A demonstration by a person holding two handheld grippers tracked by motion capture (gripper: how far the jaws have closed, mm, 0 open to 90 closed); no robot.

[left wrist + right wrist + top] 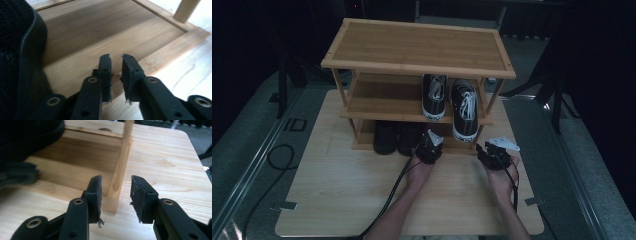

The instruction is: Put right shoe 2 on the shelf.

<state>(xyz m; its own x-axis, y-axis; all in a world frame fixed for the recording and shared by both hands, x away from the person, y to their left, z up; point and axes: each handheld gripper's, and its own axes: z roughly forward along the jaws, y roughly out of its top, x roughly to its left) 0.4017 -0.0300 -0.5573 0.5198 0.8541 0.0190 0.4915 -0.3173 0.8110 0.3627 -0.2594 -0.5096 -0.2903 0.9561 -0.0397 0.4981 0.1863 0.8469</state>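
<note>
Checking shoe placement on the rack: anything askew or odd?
The right sneaker on the middle shelf sticks out past the front edge and angles slightly, unlike the left sneaker. The black shoes below look tidy.

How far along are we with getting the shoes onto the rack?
Done, by the look of it: a pair of black-and-white sneakers sits on the middle shelf of the wooden rack, and a pair of dark shoes on the bottom shelf. In hand: nothing; the left hand-held gripper and right hand-held gripper are both empty, jaws apart, at the rack's front. I see no more shoes on the table.
</note>
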